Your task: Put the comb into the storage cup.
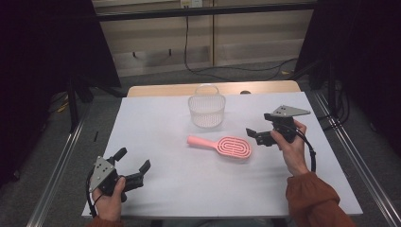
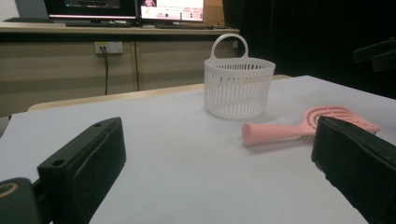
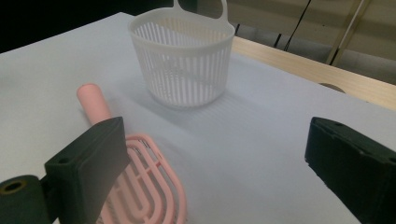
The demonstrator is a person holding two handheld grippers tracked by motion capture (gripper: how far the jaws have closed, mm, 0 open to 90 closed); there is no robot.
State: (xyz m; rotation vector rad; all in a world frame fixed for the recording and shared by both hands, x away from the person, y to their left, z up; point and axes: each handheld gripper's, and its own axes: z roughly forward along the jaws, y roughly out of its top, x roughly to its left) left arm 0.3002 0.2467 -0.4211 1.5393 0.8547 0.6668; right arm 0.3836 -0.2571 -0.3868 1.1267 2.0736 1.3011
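From the high view we see a pink hairbrush [image 1: 222, 145] lying flat near the middle of a white-covered bench [image 1: 165, 189]. Its long axis runs roughly across the bench, tilted slightly: the handle points toward our left and a little away from us, and the oval, slotted head lies toward our right. Behind it, well apart, a white slotted basket [image 1: 206, 110] stands upright. Our right tongs [image 1: 255, 134] hover just beside the brush head, to its right, jaws spread apart with nothing between them and not touching the brush. Our left tongs [image 1: 133, 161] sit near the front left corner of the bench, well apart from the brush, jaws also spread wide and empty.

In the left gripper view, we look between two black jaws standing far apart. The hairbrush [image 2: 299, 126] lies ahead and to the right, the handle's rounded end toward the middle of the picture, its head partly hidden behind the right-hand jaw. The basket [image 2: 239, 86] stands beyond it. Screens glow on a far counter; any writing on them is too small to read.

In the right gripper view, the jaws again stand wide apart. The hairbrush [image 3: 135, 172] runs from its handle end at upper left down to its head beside the left-hand jaw, which covers part of it. The basket [image 3: 183, 58] stands behind.
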